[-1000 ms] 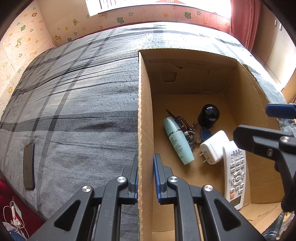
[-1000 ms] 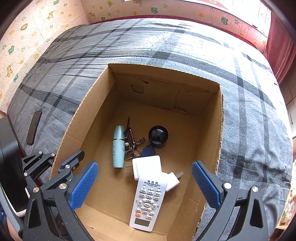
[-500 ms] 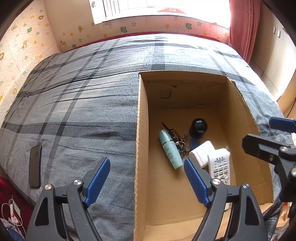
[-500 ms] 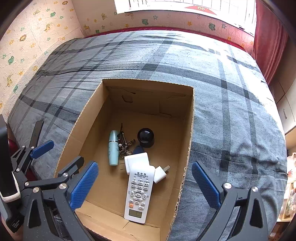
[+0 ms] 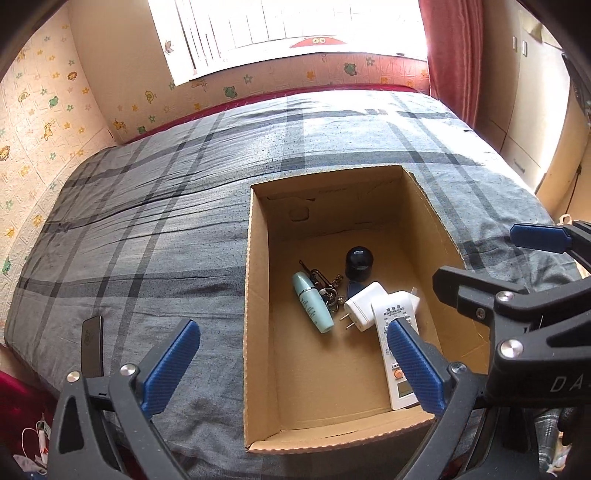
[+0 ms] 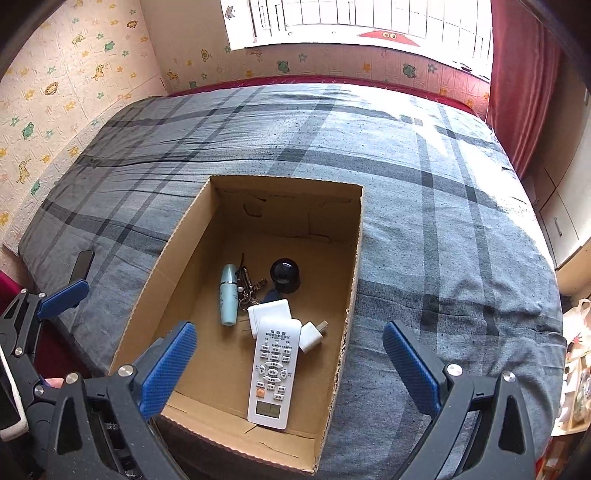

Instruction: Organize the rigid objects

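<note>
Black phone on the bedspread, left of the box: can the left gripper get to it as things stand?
Probably yes. The black phone lies alone on the bedspread outside the cardboard box, with nothing over it. The left gripper has nothing between its jaws, which are opening.

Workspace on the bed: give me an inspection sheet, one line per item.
Surface: grey plaid bedspread, wrinkled.
Job's things: open cardboard box holding a white remote, two white chargers, a pale blue bottle, a key bunch and a black jar.
Clutter: dark phone at the bed's near edge, outside the box.
Grippers: left gripper opening, nothing between its jaws; right gripper open and empty.
Cables: white cable on the floor beside the bed.
Surroundings: animal-print wall padding, window, red curtain.
</note>
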A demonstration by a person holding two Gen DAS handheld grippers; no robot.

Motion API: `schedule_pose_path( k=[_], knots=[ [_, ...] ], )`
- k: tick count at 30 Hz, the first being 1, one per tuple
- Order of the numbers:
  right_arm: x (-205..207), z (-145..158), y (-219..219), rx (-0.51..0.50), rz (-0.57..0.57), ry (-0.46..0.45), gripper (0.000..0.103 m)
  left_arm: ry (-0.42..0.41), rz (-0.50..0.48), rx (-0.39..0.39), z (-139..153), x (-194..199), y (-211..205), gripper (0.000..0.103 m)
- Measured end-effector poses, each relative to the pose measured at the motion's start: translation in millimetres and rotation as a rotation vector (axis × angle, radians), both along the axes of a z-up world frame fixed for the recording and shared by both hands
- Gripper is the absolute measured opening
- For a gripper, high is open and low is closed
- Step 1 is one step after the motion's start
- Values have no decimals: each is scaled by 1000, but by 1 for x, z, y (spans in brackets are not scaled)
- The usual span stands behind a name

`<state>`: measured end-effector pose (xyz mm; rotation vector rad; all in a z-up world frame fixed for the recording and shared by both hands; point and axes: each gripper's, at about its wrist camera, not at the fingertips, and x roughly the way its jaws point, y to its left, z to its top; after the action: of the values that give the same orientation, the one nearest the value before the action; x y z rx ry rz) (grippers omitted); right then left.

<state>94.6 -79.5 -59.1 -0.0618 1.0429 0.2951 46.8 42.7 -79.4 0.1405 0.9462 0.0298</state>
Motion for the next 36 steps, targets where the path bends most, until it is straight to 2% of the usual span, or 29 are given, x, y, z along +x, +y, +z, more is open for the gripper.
schedule_pose_path(
  k=[7, 18, 23, 36],
  knots=[
    [-16, 12, -9, -4, -21, -38, 103, -46, 0, 29, 16, -14, -11, 103],
    [-42, 33, -22, -14, -40, -99, 103, -82, -21, 17, 34, -33, -25, 103],
    [-54, 40, -29, -43, -51, -107, 103, -74, -30, -34, 35, -42, -31, 103],
    [-71, 34, -42, -53, -67, -95, 103, -51, -68, -44, 26, -52, -48, 103]
  ],
)
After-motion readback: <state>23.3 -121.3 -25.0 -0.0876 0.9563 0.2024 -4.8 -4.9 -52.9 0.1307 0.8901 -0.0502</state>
